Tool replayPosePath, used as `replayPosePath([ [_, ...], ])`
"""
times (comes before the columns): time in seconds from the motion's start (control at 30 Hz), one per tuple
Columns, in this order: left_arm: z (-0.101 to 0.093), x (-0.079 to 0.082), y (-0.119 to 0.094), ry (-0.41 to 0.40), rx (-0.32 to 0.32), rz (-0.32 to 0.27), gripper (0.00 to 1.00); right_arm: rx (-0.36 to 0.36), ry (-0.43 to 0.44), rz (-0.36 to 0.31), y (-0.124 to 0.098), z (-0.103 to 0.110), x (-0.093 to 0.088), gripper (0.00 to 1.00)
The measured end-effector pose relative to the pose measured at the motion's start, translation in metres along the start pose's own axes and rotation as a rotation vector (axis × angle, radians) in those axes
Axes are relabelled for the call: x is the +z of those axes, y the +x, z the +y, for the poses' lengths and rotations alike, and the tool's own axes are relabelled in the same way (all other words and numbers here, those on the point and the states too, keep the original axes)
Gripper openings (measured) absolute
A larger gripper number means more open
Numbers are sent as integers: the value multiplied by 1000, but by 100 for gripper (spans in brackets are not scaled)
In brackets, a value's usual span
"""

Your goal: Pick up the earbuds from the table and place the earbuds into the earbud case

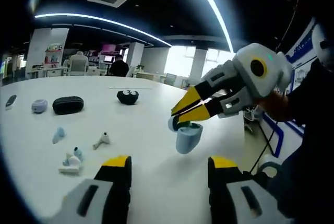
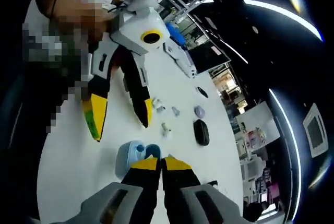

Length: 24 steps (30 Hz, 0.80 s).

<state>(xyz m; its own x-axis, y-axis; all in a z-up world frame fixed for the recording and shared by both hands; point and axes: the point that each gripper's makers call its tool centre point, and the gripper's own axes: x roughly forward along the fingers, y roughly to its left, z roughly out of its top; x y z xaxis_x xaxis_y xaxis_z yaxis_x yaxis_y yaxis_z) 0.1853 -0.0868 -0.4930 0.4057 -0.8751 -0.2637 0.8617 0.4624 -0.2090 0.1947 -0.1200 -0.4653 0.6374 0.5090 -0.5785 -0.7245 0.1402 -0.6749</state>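
Observation:
A light-blue earbud case (image 1: 189, 136) stands open on the white table (image 1: 151, 119), and a blue earbud (image 2: 139, 149) lies inside it. My right gripper (image 1: 174, 116) reaches in from the right with its yellow jaws pressed together at the case's open lid. I cannot see anything held between them. In the right gripper view, the right gripper (image 2: 160, 162) has its jaws almost touching just beside the case (image 2: 133, 155). My left gripper (image 1: 171, 164) is open and hovers near the case. Loose earbuds lie to the left: a pale blue one (image 1: 58, 134), a white one (image 1: 102, 140) and a small cluster (image 1: 72, 163).
A black oval case (image 1: 68, 105), a lavender case (image 1: 39, 106) and a black rounded object (image 1: 127, 96) sit farther back on the table. A person's dark sleeve (image 1: 308, 130) is at the right. Desks, chairs and people fill the room behind.

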Motion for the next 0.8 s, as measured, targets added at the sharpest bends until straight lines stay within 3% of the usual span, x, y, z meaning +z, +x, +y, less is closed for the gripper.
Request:
replayPosePath([
  [0.5, 0, -2, 12, 37, -33, 17, 57, -16, -54, -39, 2, 11, 14, 2],
  [0.8, -4, -7, 18, 73, -68, 54, 42, -24, -126, -65, 5, 13, 19, 2],
])
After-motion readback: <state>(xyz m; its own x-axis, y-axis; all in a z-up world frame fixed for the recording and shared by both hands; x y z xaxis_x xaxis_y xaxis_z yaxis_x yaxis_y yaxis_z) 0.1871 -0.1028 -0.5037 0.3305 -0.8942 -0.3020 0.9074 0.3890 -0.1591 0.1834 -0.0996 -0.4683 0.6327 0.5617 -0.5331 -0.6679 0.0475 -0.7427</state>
